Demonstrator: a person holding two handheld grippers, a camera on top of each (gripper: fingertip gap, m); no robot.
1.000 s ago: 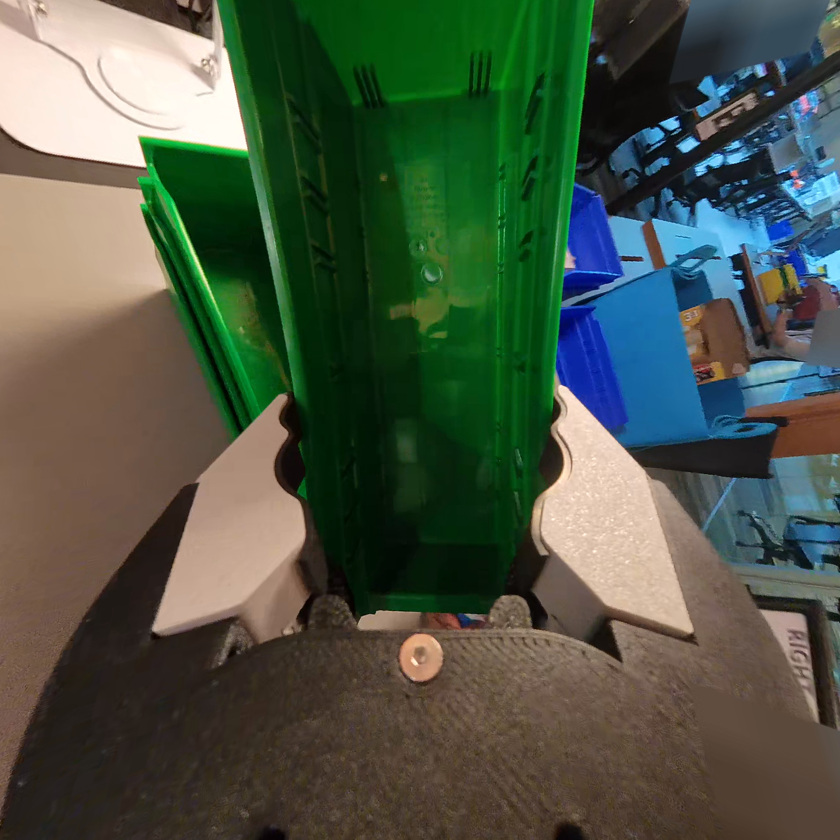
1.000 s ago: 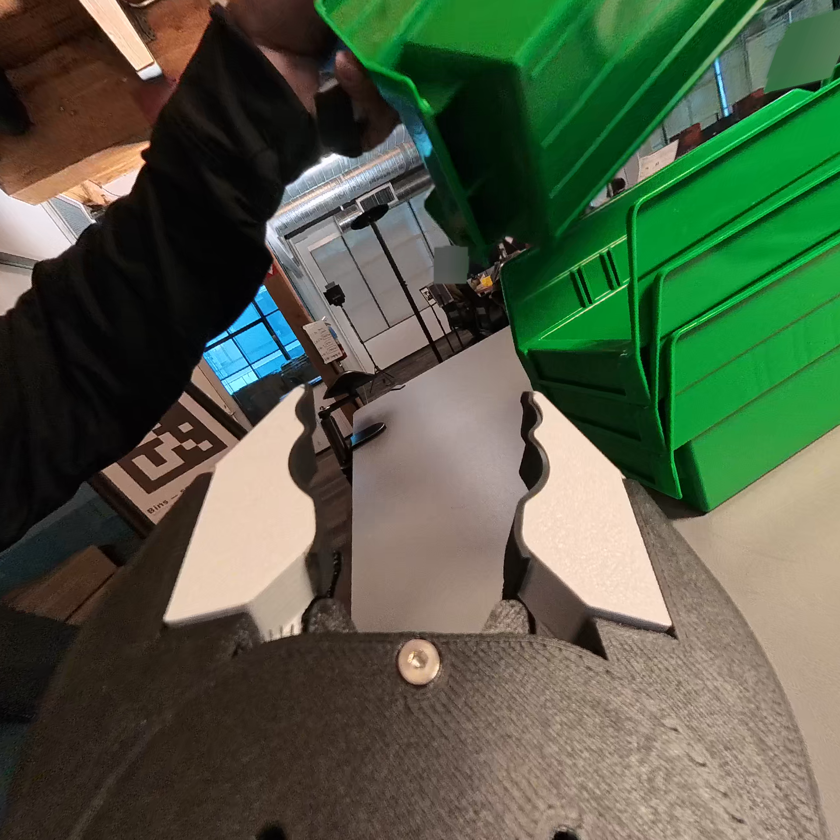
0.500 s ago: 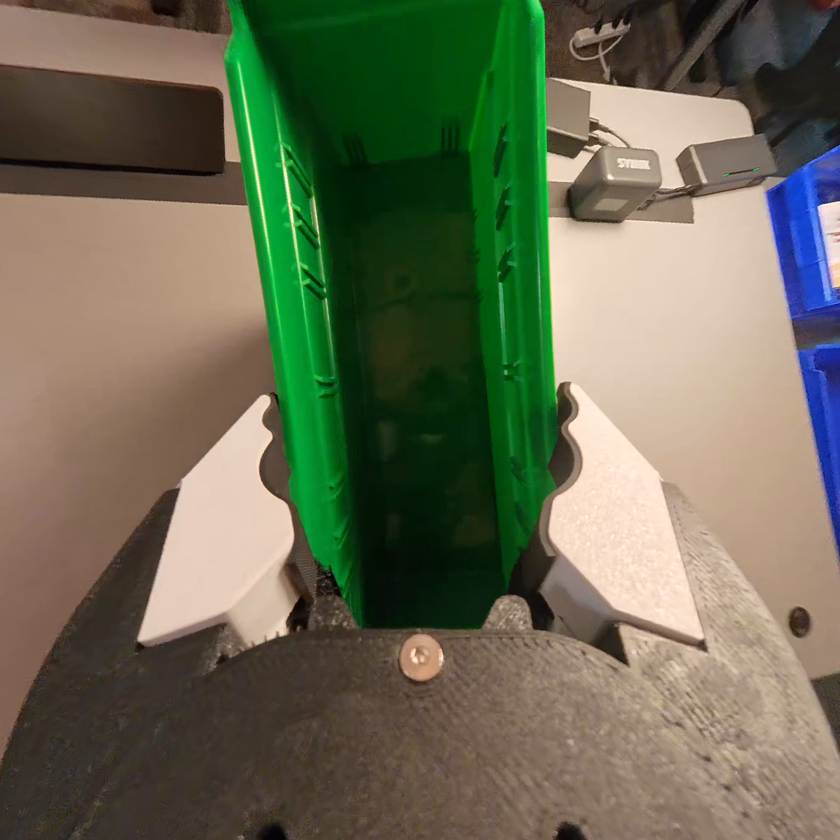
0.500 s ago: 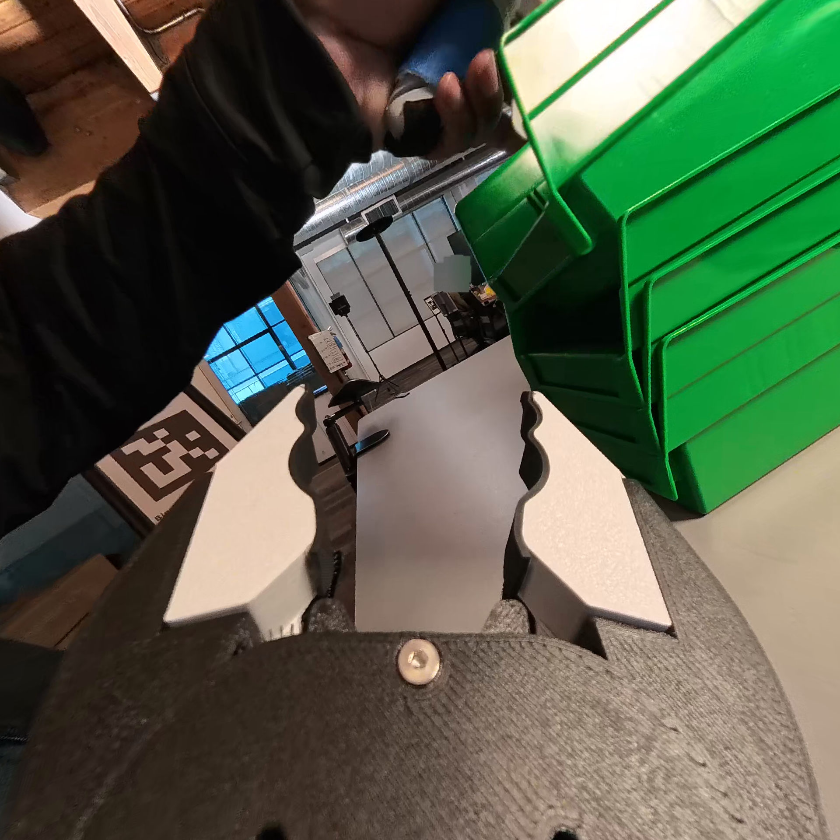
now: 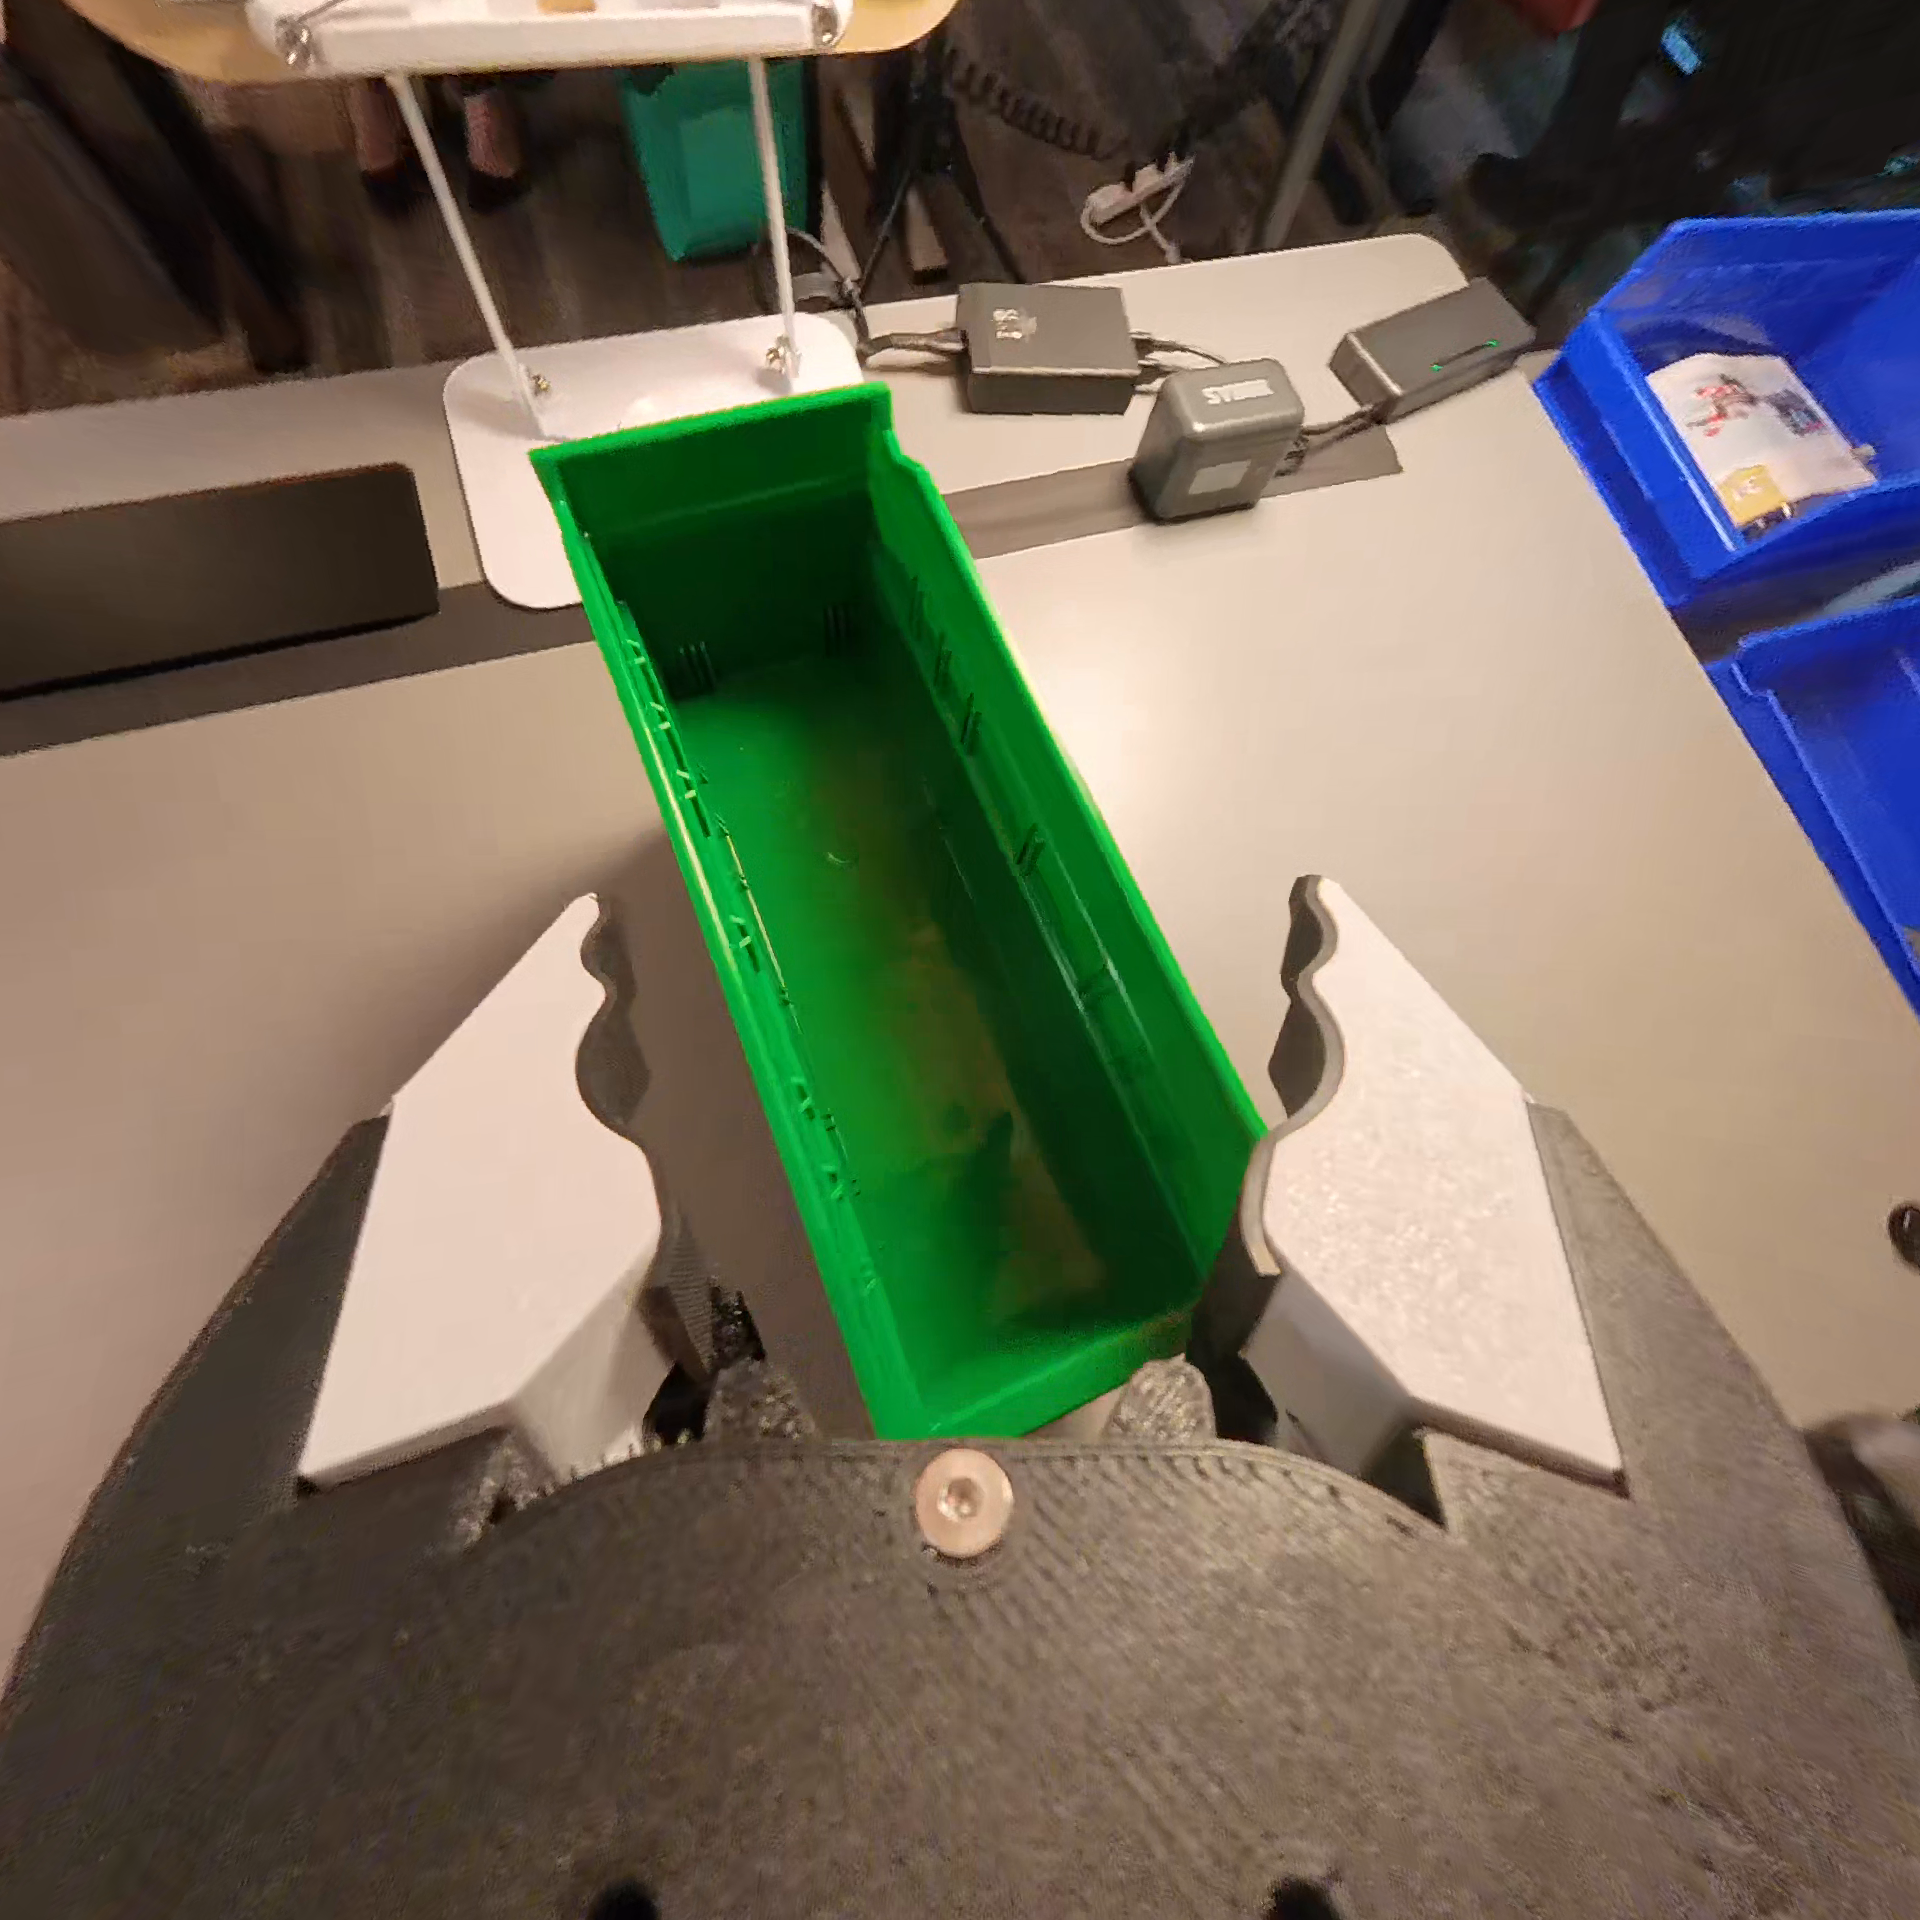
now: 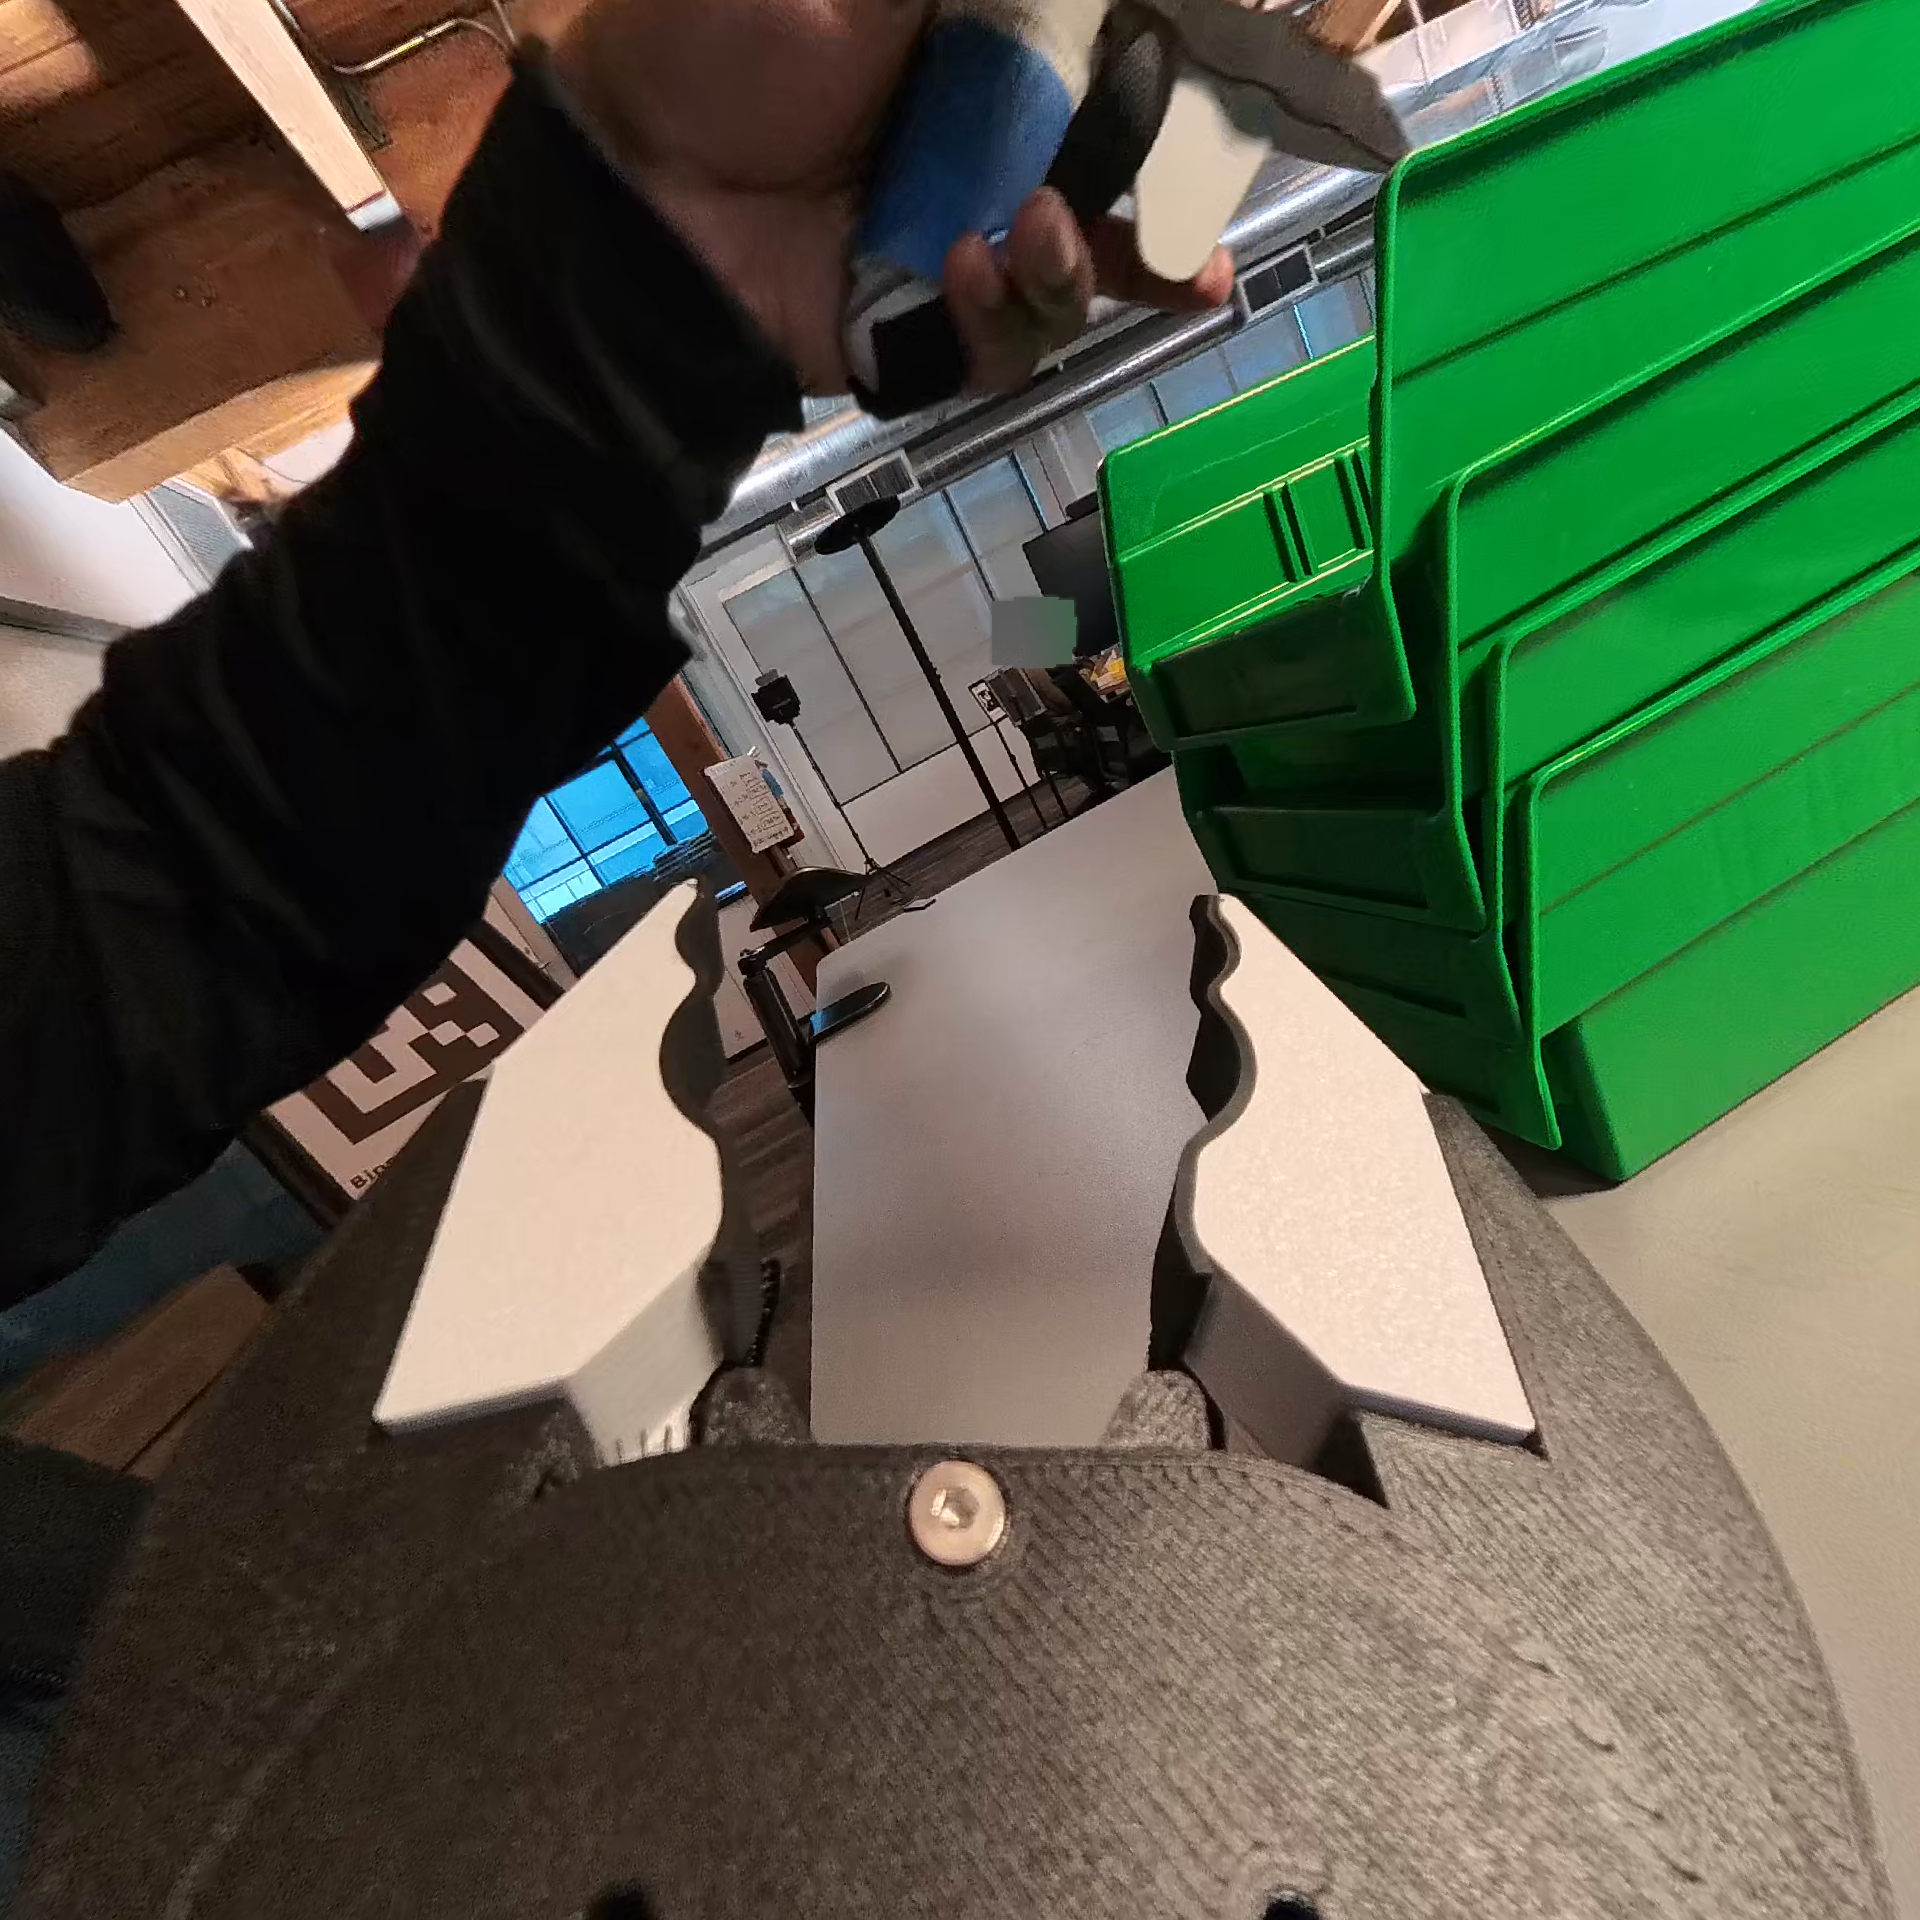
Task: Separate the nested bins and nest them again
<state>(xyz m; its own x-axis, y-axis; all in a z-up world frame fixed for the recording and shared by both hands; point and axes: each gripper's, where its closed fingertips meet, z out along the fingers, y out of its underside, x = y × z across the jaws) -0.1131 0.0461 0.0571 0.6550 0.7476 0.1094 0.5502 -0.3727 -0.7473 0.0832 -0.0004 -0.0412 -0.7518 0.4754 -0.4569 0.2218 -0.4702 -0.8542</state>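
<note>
The grey table (image 5: 1351, 779) carries everything, and on it the stack of nested green bins (image 6: 1662, 727) stands as the biggest thing, just to the right of the right gripper (image 6: 956, 997). The top green bin (image 5: 914, 935) sits in this stack and looks a little skewed between the fingers of the left gripper (image 5: 940, 987), which are spread wide: the left finger (image 5: 499, 1143) stands clear of the bin wall, and the right finger (image 5: 1382, 1195) is very near the bin's near corner, but I cannot tell if it touches. So this bin is not gripped. The right gripper is also spread and has only the table surface between its fingers. I judge that the step in hand is letting go of a bin into the stack. To do it well, the left gripper should go straight up and back without hooking the rim, because a side pull can twist the bin more. If the bin is not fully seated, a gentle push on its rim should settle it before the next bin is taken.
</note>
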